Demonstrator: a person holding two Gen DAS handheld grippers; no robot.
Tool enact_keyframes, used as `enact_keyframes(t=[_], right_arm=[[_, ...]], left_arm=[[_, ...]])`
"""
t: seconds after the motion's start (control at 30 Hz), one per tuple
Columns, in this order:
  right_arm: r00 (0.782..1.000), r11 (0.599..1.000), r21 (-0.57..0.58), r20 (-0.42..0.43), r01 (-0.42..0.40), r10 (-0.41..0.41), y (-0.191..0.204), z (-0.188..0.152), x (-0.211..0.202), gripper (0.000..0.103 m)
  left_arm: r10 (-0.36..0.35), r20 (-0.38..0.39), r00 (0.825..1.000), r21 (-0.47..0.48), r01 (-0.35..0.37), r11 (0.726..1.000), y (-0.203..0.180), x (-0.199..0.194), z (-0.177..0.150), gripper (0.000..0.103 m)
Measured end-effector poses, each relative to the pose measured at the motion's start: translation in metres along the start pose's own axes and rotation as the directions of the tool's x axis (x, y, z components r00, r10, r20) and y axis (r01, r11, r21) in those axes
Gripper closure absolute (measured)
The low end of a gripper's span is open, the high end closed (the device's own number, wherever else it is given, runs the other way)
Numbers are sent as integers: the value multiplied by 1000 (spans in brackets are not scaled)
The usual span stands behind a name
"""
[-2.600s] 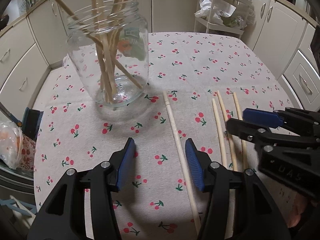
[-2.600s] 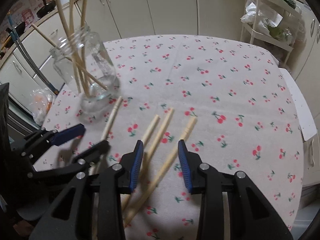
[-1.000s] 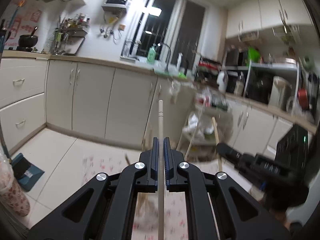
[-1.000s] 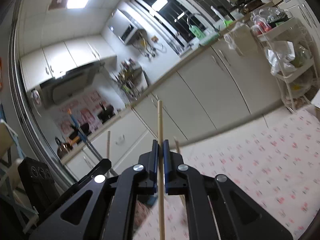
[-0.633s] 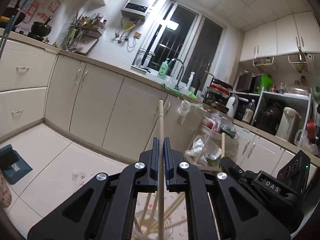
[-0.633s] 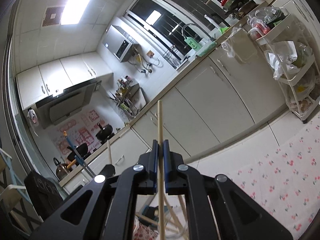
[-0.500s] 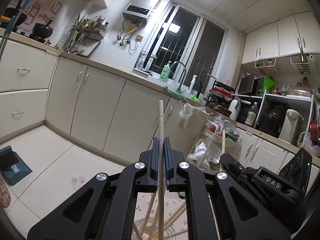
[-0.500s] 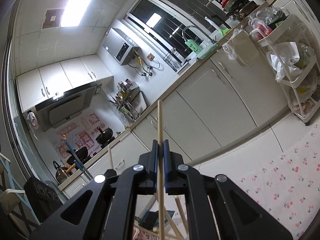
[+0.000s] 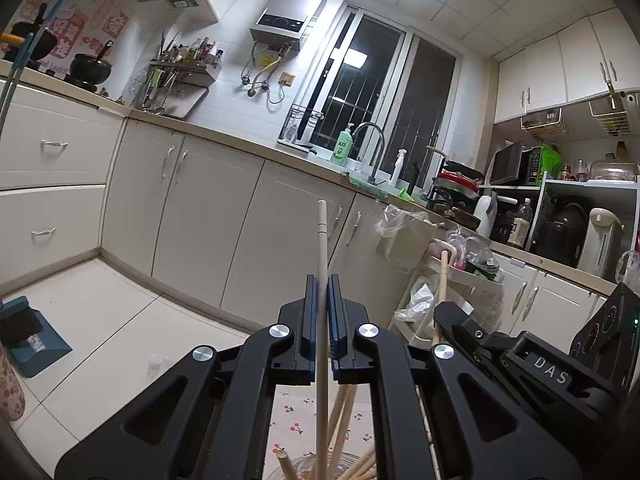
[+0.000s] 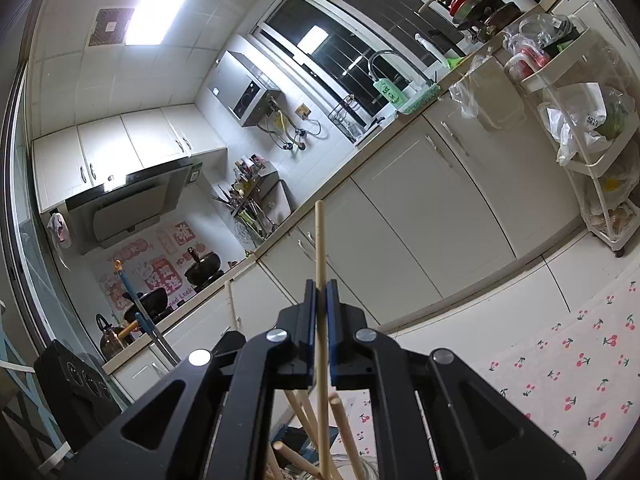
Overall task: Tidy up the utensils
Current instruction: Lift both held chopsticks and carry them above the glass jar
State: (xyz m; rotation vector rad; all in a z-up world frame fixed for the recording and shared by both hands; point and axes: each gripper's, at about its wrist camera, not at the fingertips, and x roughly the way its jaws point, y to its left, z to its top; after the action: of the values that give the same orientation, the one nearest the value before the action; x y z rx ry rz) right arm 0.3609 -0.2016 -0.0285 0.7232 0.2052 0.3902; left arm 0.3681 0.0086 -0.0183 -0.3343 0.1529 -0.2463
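Observation:
My left gripper (image 9: 321, 292) is shut on a pale wooden chopstick (image 9: 322, 240) and holds it upright. Its lower end hangs over the rim of a glass jar (image 9: 304, 468) that holds several chopsticks. My right gripper (image 10: 320, 296) is shut on another wooden chopstick (image 10: 319, 240), also upright, over the same jar (image 10: 360, 466). The right gripper shows in the left wrist view (image 9: 440, 320) close beside the left one, with its chopstick (image 9: 442, 276) sticking up. The left gripper's body (image 10: 76, 376) shows at the left of the right wrist view.
The cherry-print tablecloth (image 10: 580, 380) covers the table below. Kitchen cabinets (image 9: 200, 220) line the far wall. A white trolley with bags (image 10: 580, 120) stands at the right. A blue dustpan (image 9: 28, 332) lies on the floor at the left.
Both grippers have shut on chopsticks from the table, lifted them and turned them upright. Over the last half second they have stayed over the jar, barely shifting.

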Motion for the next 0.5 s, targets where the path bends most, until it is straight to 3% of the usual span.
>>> enact_keyframes(t=[0.23, 0.5], right_arm=[[1000, 1000, -26, -7, 5, -5, -2, -12, 2, 97], [1000, 1000, 23, -2, -14, 14, -10, -7, -2, 97]], left_arm=[[10, 6, 1000, 6, -10, 1000, 0, 4, -5, 98], [12, -2, 1000, 24, -12, 1000, -3, 4, -9, 98]])
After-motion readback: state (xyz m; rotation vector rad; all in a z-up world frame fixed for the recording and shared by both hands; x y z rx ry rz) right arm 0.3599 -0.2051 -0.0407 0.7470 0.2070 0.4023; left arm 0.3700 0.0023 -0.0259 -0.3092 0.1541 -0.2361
